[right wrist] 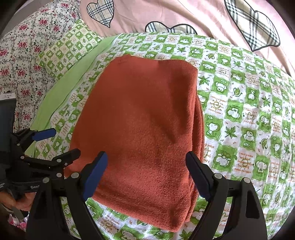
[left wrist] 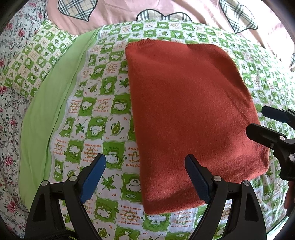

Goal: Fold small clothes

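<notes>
Here, at the far left of both views, a white sheet printed with small red roses [left wrist: 7,103] [right wrist: 27,55] covers the bed's edge. Just right of it lies a pillow in a green-and-white check [left wrist: 35,62] [right wrist: 68,49], and beside that a plain lime-green band of cloth [left wrist: 53,103] [right wrist: 73,79] runs from near to far. It borders the quilt [left wrist: 103,118] [right wrist: 248,110], a checked spread of green and white squares with cartoon animals, maple leaves and orange lettering.

On this quilt rests the folded rust-orange knit garment [left wrist: 188,114] [right wrist: 140,121], a tidy rectangle lying flat. In the right wrist view its stacked layers show along the right edge. Beyond the quilt, at the far side, spreads a pink cover with plaid hearts [left wrist: 166,9] [right wrist: 184,14].

The left gripper [left wrist: 145,177] [right wrist: 53,142] hangs over the near left edge of the garment with its blue-padded fingers spread wide and nothing between them; one finger is above the quilt, the other above the knit. The right gripper [right wrist: 146,175] [left wrist: 258,120] hovers over the near right part of the garment, its jaws likewise wide apart and empty. In the left wrist view it enters from the right edge, just beside the garment's right border. Neither gripper visibly touches the cloth.
</notes>
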`<state>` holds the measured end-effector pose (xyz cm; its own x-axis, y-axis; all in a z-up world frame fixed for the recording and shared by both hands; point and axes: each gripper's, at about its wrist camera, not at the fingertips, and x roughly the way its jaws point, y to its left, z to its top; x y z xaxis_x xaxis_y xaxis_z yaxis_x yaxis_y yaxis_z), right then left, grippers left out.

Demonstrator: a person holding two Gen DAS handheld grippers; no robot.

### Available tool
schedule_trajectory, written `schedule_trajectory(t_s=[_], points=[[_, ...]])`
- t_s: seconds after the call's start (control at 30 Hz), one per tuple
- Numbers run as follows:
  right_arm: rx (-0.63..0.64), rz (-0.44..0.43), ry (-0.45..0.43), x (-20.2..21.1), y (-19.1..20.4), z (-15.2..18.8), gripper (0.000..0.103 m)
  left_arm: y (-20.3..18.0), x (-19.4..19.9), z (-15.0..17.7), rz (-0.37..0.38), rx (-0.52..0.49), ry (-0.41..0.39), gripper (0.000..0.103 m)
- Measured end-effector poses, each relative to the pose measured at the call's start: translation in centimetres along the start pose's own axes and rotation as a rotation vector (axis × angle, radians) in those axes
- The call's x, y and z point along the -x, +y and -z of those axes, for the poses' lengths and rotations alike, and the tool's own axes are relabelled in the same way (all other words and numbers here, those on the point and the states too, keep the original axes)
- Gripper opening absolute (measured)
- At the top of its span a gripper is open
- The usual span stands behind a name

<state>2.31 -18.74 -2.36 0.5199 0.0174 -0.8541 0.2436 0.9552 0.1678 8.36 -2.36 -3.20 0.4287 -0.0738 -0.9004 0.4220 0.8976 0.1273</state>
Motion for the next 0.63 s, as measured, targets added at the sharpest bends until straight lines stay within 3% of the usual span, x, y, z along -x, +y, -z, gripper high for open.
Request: schedule_trajectory(t_s=[0.63], points=[[-0.021,0.007,-0.008,-0.2,-0.8,-0.1,0.086,0.7,-0.2,-0.3,-0.031,0.026,-0.008,0.088]])
